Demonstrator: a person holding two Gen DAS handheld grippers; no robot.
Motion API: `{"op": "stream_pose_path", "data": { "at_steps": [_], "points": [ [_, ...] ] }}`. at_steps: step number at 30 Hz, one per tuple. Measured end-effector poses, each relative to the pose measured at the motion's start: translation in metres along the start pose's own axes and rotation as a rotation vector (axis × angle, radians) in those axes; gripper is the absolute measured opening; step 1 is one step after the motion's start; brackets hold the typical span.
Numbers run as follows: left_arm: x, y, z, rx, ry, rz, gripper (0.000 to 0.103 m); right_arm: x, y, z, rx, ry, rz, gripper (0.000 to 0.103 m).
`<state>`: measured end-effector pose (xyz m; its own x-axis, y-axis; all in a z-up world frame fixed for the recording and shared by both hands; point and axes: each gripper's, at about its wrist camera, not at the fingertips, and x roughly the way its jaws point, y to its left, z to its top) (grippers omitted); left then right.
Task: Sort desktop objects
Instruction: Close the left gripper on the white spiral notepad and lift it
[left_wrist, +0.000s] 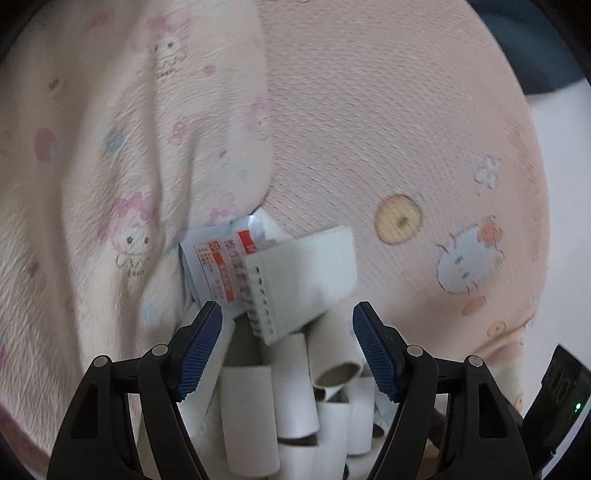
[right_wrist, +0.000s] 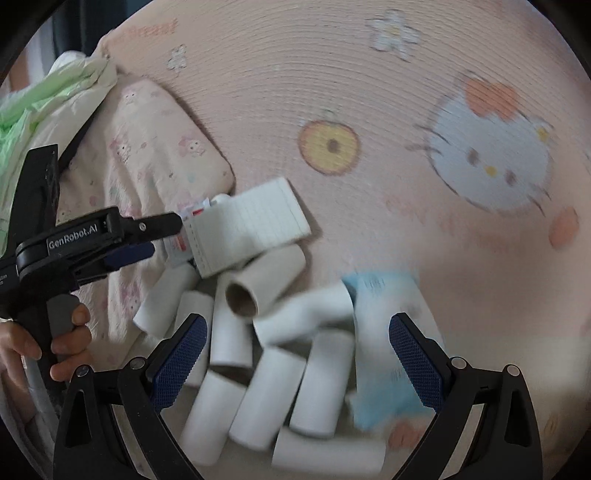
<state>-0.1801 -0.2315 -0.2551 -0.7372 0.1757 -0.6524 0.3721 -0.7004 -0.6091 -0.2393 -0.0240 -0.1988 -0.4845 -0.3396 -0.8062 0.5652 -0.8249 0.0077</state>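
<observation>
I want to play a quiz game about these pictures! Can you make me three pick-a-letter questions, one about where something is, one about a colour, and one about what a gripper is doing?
1. Where does the small notepad lie?
A. On top of the pile of white paper tubes
B. Under the pillow
C. Inside a box

2. What colour is the flat packet beside the tubes?
A. Red
B. Light blue
C. Black

3. How does the right gripper stand?
A. Shut on a tube
B. Shut on the notepad
C. Open, holding nothing

Answers:
1 A, the notepad rests across the tubes at the far end of the pile.
2 B, the packet shows pale blue in the right wrist view.
3 C, its two blue pads stand wide apart above the tubes.
</observation>
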Motion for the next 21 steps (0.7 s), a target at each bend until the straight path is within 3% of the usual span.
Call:
{"op": "stream_pose_path", "data": {
  "at_steps": [3, 7, 10, 16, 21],
  "points": [
    [0.008, 0.0, 0.006, -0.015, 0.004, 0.001, 0.076, 0.017, 0.0, 0.019, -0.028, 0.013, 0.033, 0.099],
    [0.021, 0.006, 0.011, -0.051, 0.038, 0.001, 0.068, 0.042, -0.008, 0.041, 0.016, 0.067, 0.11, 0.099],
    [0.025, 0.007, 0.012, -0.053, 0.033, 0.024, 0.066, 0.061, -0.023, 0.055, 0.166, 0.125, 0.169, 0.099],
    [0.031, 0.005, 0.015, -0.028, 0.028, 0.052, 0.047, 0.087, -0.049, 0.072, 0.578, 0.177, 0.288, 0.099],
    [0.033, 0.013, 0.018, -0.071, 0.042, 0.004, 0.047, 0.107, -0.055, 0.074, 0.809, 0.232, 0.232, 0.099]
  ]
}}
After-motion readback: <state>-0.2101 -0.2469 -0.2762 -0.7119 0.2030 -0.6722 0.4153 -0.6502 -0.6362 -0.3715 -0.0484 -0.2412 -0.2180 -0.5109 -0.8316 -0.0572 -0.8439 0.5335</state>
